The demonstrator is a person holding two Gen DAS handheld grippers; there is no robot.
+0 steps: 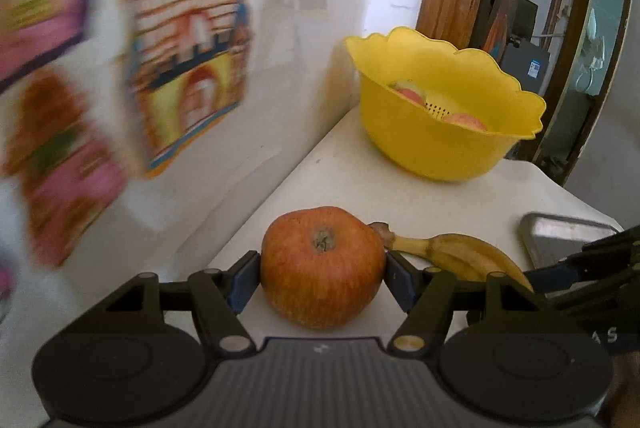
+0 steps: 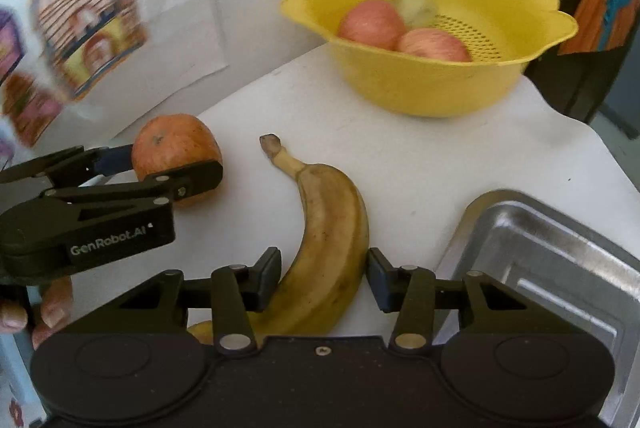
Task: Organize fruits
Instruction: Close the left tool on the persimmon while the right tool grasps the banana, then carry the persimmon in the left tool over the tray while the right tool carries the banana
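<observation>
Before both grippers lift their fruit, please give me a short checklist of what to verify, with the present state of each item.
1. Left gripper has its pads against both sides of the orange-red apple: ok.
2. Right gripper has the banana between its pads: ok; whether both pads press on it: cannot tell.
3. Yellow bowl has room; it holds two pink apples and a pale fruit: ok.
4. Metal tray is free of fruit in the visible part: ok.
5. The two grippers stand apart, not touching: ok.
</observation>
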